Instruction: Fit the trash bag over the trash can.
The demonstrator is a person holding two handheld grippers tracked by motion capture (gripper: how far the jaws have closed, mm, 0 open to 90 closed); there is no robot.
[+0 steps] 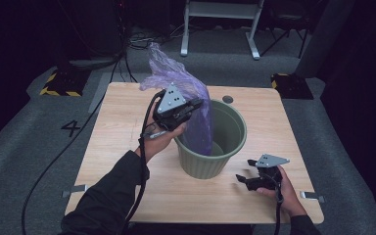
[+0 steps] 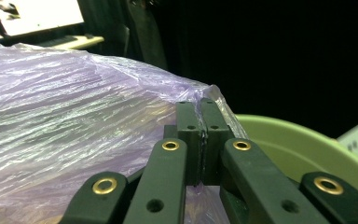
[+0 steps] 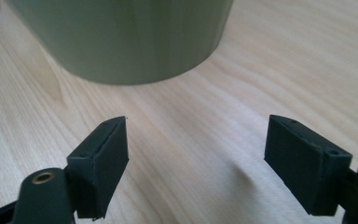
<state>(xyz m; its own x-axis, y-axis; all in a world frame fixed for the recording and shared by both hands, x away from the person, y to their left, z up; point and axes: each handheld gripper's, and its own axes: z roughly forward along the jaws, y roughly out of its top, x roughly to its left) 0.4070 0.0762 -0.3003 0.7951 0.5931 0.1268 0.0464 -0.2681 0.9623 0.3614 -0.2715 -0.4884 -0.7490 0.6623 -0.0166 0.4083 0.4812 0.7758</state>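
Purple plastic: a thin, crinkled purple bag [image 1: 186, 93] rises above a green bin [image 1: 227, 152], its lower part hanging down inside the bin's left half while its top billows up and back over the far left of the tabletop [image 1: 117, 147].
Left gripper: the left gripper [image 1: 192, 105], held in a hand raised over the bin's near-left rim, has its jaws pressed together on a fold of the bag; in the left gripper view [image 2: 200, 116] the two pads meet with the film pinched between them, and the bin's pale green rim [image 2: 307, 149] curves just beyond.
Right gripper: the right gripper [image 1: 242, 178] rests low over the tabletop, near the bin's base on its right front side, with its jaws spread wide and nothing between them; the right gripper view [image 3: 196, 158] looks across bare wood grain [image 3: 191, 121] toward the bin's green wall [image 3: 135, 42].
Bin: it stands upright near the middle of the wooden tabletop, mouth open.
Setting: grey carpet surrounds the tabletop, and a white frame [image 1: 220, 19] stands on the floor behind it.
Person: dark sleeves enter from the bottom edge, a cable trailing from each gripper.
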